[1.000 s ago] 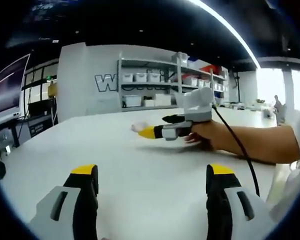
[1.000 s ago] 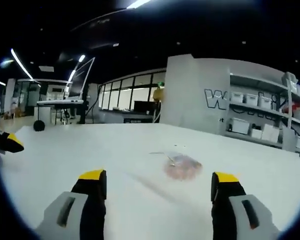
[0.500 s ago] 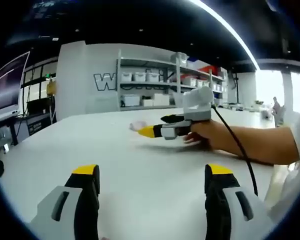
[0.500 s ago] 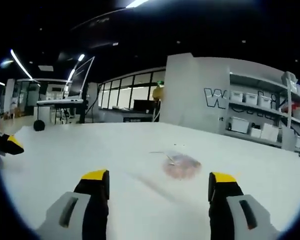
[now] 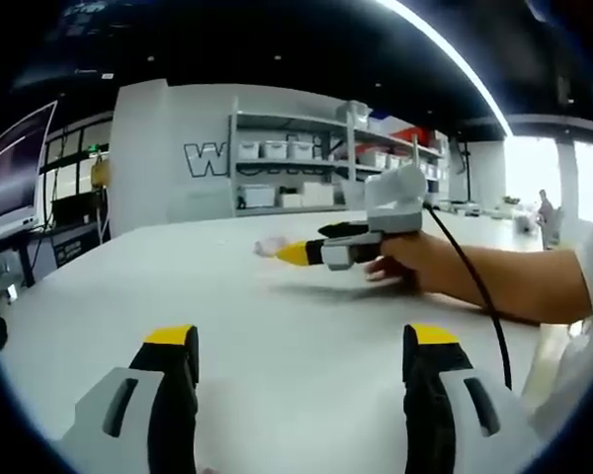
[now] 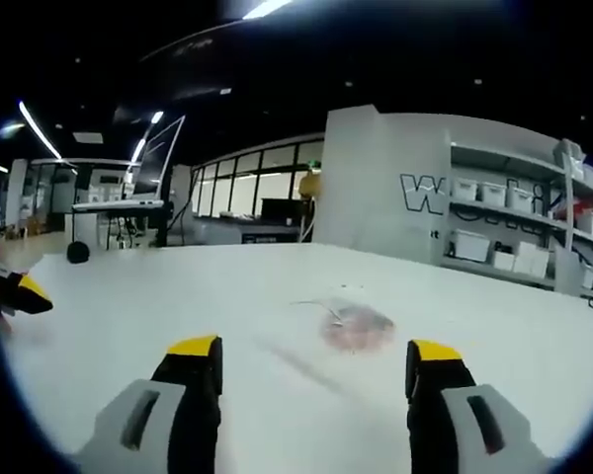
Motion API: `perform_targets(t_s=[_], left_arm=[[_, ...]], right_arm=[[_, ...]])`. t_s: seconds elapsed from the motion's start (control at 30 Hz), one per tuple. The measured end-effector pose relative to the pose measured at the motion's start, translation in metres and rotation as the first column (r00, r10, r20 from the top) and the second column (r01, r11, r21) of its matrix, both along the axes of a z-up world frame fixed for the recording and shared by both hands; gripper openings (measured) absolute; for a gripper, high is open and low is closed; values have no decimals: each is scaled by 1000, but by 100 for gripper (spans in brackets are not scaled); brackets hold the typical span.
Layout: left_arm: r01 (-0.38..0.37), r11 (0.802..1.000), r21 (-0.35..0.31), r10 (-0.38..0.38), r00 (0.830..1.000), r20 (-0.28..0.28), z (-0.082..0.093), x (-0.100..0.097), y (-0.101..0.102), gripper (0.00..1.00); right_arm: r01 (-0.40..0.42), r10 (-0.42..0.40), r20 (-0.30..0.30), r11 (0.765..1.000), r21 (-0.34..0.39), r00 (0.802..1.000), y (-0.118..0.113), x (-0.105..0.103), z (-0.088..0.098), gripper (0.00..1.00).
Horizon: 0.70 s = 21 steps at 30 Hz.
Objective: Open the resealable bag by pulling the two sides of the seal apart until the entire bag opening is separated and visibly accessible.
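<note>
The resealable bag [image 6: 356,327] lies flat on the white table [image 6: 178,296]; it is clear, with reddish contents, and its seal edge points left. In the right gripper view it sits a little beyond my right gripper [image 6: 313,352], which is open and empty, with the bag apart from both jaws. The left gripper view shows the bag [image 5: 269,247] as a small pale patch just past the right gripper's yellow tip [image 5: 293,254]; a hand [image 5: 415,265] holds that gripper. My left gripper [image 5: 298,341] is open with nothing between its jaws, well short of the bag. Its tip [image 6: 25,294] shows at the far left.
The person's forearm [image 5: 514,284] and a black cable [image 5: 474,286] lie across the table's right side. Shelves with white bins [image 5: 296,173] stand behind the table, and a monitor [image 5: 15,173] stands at the left.
The right gripper's jaws have drawn slightly closer together. In the left gripper view the right gripper has lifted a little near the bag.
</note>
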<state>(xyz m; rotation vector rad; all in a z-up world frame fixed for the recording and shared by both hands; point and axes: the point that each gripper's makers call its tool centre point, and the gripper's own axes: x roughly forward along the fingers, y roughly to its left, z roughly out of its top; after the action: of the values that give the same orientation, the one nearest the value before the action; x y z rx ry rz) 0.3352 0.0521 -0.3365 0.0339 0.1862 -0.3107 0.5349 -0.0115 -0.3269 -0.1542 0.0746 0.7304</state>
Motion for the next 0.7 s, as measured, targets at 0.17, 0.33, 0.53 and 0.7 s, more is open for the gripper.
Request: perform_targets(t_s=[0.17,0.33,0.53,0.7], left_arm=[[1,1000,-2,-1,1000,-1,0,0,-1,85],[2,1000,-5,-2,1000,-2,0,0,-1,84],[4,1000,-7,-4,1000,-6,-1,0,0,84],[4,1000,-8,-4,1000,-10,-1,0,0,83]], right_arm=[[2,-2,-2,1000,0,1000,-1,-4,1,74],[5,-5,-1,1000,0,1000,-2,-10,2,73],[10,-10,-1,1000,5,1000,-4,-15,4,72],[19,-19,-16,1000,2,1000,-7,-17,3,69]])
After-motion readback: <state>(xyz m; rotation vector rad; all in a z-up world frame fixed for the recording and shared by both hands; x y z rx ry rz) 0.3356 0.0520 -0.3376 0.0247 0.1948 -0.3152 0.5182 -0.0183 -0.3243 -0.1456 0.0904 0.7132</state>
